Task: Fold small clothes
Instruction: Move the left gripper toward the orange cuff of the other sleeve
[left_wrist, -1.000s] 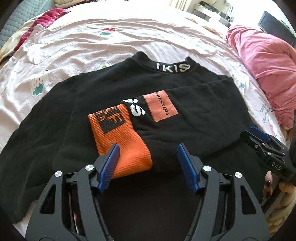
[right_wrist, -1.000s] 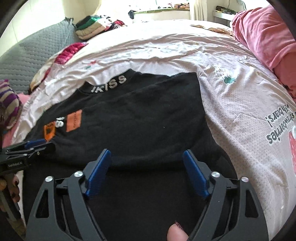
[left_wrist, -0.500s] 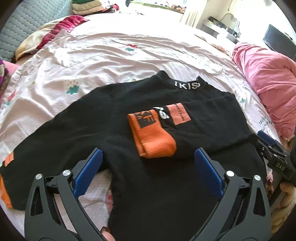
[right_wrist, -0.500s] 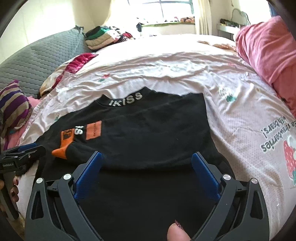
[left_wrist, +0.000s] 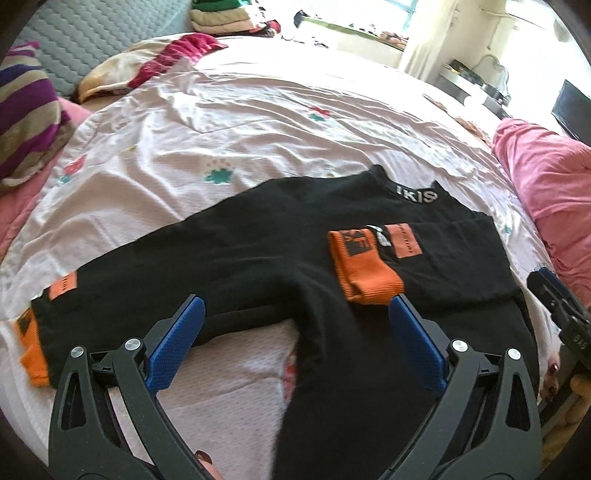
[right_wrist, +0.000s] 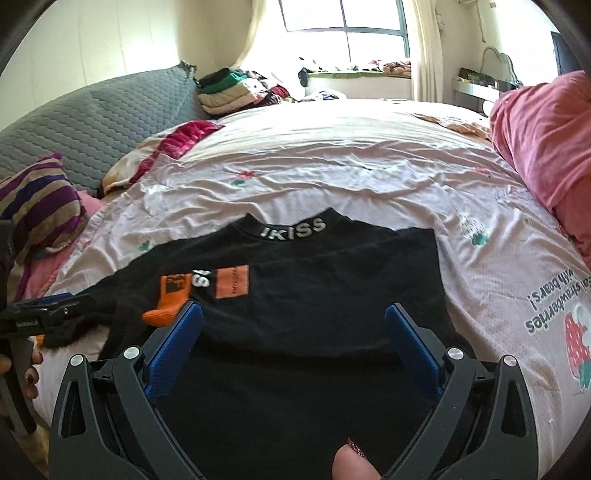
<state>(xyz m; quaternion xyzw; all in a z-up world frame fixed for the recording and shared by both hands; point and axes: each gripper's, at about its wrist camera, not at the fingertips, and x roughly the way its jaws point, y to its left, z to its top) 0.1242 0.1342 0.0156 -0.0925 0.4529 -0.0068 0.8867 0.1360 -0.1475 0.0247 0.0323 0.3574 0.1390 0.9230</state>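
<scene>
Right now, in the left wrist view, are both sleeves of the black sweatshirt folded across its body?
No: one orange cuff lies on the black sweatshirt, the other sleeve stretches sideways.

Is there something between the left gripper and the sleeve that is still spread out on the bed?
Nothing visible does. The left gripper is open and empty, above the black sweater. The unfolded sleeve, with its orange cuff, lies flat on the bedsheet with nothing on it.
</scene>
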